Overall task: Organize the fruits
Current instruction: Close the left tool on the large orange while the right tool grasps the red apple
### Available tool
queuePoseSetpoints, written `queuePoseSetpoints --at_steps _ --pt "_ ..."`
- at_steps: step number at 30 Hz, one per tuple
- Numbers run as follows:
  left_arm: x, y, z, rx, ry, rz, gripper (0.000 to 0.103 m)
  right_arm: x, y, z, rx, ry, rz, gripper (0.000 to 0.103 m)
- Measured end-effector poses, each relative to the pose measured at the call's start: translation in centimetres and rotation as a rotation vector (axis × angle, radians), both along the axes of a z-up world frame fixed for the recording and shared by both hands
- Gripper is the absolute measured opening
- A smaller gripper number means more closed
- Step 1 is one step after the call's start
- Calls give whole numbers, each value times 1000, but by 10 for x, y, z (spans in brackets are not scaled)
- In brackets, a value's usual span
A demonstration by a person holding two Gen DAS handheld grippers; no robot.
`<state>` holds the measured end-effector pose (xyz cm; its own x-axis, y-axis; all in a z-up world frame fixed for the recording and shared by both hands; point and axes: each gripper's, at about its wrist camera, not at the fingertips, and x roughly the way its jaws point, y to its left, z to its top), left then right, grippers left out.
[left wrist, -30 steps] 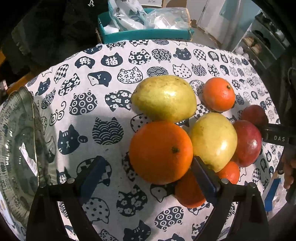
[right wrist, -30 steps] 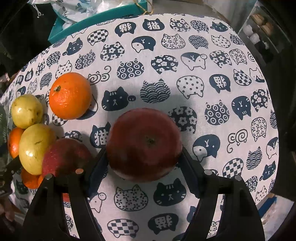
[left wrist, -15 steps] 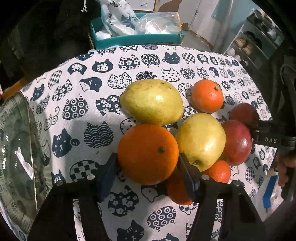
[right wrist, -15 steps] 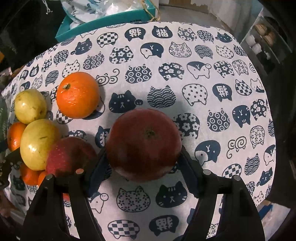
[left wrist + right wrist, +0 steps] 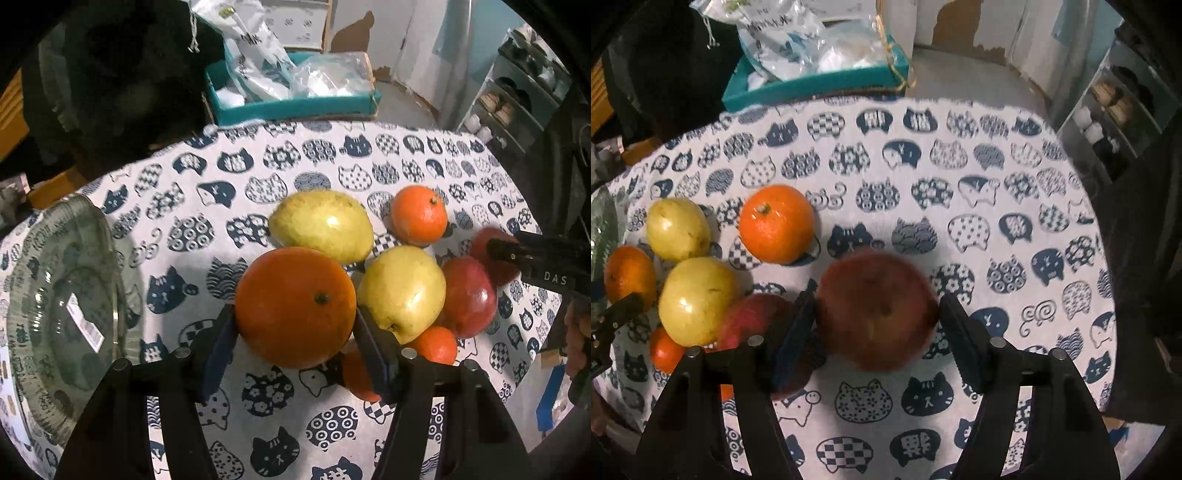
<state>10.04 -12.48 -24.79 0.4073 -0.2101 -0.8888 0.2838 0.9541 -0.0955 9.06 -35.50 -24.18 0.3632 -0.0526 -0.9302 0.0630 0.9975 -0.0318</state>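
My left gripper is shut on a large orange, both blue pads pressed on its sides just above the cat-print cloth. My right gripper has a dark red apple between its pads. Its jaws are closing and both pads touch the apple, which is blurred. Between the two lie two yellow fruits, a second red apple, an orange and small tangerines. The right gripper's finger also shows at the right edge of the left wrist view.
A clear glass plate with a label sits at the table's left edge. A teal box of plastic bags stands beyond the far edge. A person's hand shows at the right. Shelves stand at the back right.
The left jaws closed from wide apart onto the large orange and lifted slightly. The right jaws narrowed onto the red apple and rose with it; the table looks farther away in both views.
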Motion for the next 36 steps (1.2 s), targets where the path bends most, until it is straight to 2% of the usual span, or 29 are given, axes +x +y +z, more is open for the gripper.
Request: queuePoseSetpoints --at_steps 1,2,3,4,6,10,14,17,20,23,29,36 --pt "0 1 2 0 -6 1 65 0 1 2 2 0 3 64" --pt "0 1 3 -1 -8 2 65 0 0 3 9 -2 5 56" --pt "0 1 3 1 -5 1 65 -2 -1 5 11 -5 10 20" --pt "1 1 2 2 1 0 65 -2 0 5 7 0 17 16" --pt "4 2 -5 1 19 5 65 -1 -8 -2 23 34 15 16" --pt "5 2 -17 -18 68 12 65 7 -18 -15 46 59 7 23" --pt "5 3 -27 0 84 8 65 -2 -28 -15 131 77 -52 55" --pt "7 5 -26 -19 81 14 66 -9 -36 -18 145 97 -90 59" --pt "8 3 -27 -12 70 3 67 -15 -42 -25 146 132 -126 68" --pt "13 2 -29 -27 82 7 68 -24 -44 -31 130 153 -142 70" --pt "18 -1 -37 -46 109 8 69 -28 -56 -37 172 163 -171 71" --pt "20 0 -39 -56 106 7 68 -24 -55 -40 165 176 -151 73"
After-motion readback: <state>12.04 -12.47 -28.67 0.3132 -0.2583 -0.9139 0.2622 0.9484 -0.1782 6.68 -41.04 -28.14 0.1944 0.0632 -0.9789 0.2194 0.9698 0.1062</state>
